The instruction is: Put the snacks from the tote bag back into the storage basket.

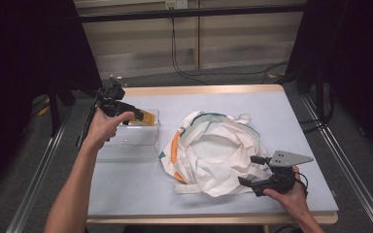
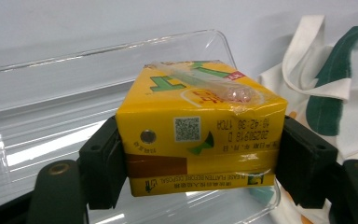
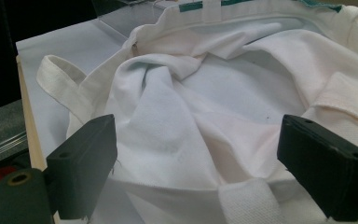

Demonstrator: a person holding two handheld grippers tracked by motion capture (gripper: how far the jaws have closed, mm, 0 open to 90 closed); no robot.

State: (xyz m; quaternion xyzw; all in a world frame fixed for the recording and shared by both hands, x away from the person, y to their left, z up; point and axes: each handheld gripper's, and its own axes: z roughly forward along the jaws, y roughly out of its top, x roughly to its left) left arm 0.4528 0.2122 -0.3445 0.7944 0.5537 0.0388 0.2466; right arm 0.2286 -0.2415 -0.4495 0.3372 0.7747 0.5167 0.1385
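Left gripper (image 2: 193, 154) fingers pinching small yellow cardboard juice carton (image 2: 200, 135) by its sides above clear plastic tray (image 1: 128, 141), at nine o'clock of white cloth tote bag (image 1: 213, 155): carton looking light, stiff, crushable. Right gripper (image 3: 196, 172) fingers spread, hovering at soft, floppy bag rim.

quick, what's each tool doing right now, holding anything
Left tool: closed on the yellow drink carton, above the clear plastic tray.
Right tool: open, holding nothing, jaws spread at the rim of the white tote bag.

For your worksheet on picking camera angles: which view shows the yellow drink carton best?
The left gripper view: the drink carton is close, its print readable, clamped between the jaws. The high view shows it small, over the clear tray.
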